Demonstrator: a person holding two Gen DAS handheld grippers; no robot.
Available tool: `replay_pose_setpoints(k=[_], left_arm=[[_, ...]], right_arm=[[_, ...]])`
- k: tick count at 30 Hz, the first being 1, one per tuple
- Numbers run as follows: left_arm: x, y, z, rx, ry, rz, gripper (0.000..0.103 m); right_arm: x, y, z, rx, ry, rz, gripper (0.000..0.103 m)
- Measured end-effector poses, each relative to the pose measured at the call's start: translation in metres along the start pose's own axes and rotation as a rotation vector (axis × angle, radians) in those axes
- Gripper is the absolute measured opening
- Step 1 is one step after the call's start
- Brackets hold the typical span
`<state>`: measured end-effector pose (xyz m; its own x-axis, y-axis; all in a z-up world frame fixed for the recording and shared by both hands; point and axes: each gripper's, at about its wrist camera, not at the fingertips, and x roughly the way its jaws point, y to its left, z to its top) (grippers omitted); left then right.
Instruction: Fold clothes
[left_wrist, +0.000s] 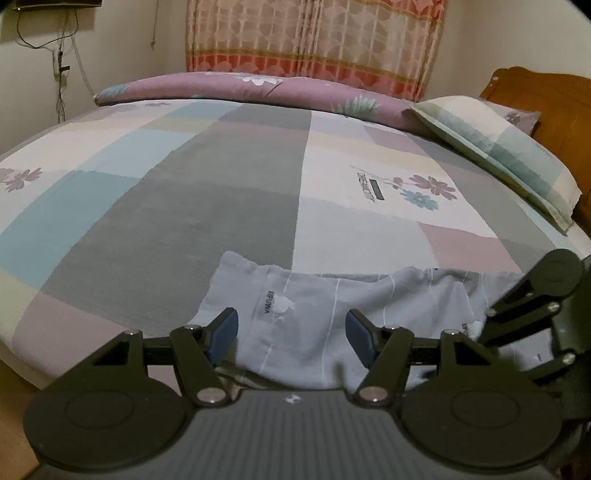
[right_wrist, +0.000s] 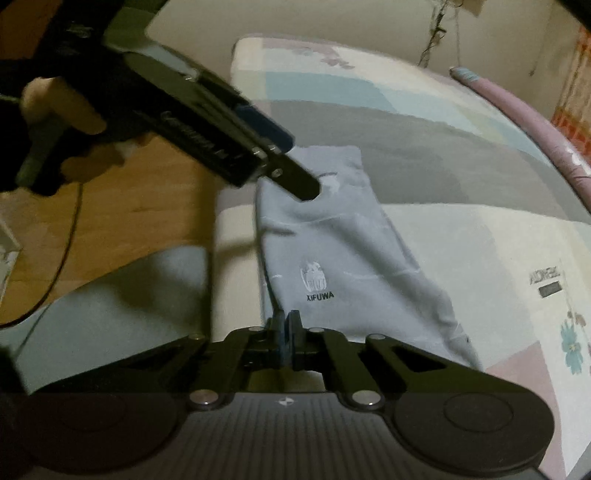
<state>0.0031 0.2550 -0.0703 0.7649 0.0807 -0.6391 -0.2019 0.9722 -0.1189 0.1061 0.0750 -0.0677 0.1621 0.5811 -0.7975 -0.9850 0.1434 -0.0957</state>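
Note:
A light blue-grey garment (left_wrist: 314, 321) with a XIFUWA print lies folded in a long strip near the bed's front edge; it also shows in the right wrist view (right_wrist: 351, 258). My left gripper (left_wrist: 291, 336) is open, its blue pads just above the garment's left part. It shows from the side in the right wrist view (right_wrist: 295, 177), over the garment's far end. My right gripper (right_wrist: 287, 332) is shut, its pads pinching the garment's near edge. Its black linkage shows at the right of the left wrist view (left_wrist: 532, 306).
The bed (left_wrist: 221, 192) has a patchwork sheet in grey, teal and pink. A rolled purple quilt (left_wrist: 240, 86) and a pillow (left_wrist: 498, 147) lie at the far side by the wooden headboard (left_wrist: 546, 99). Wooden floor (right_wrist: 129, 221) with a cable lies beside the bed.

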Motion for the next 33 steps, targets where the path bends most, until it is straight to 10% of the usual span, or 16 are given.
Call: replay_pose_setpoints(k=[21, 33], left_arm=[[0.039, 0.017, 0.027, 0.016, -0.003, -0.028, 0.064], [0.018, 0.012, -0.006, 0.041, 0.059, -0.087, 0.067]], right_arm=[[-0.026, -0.046, -0.001, 0.183, -0.053, 0.003, 0.021], [0.048, -0.105, 0.031, 0.336, -0.057, -0.026, 0.025]])
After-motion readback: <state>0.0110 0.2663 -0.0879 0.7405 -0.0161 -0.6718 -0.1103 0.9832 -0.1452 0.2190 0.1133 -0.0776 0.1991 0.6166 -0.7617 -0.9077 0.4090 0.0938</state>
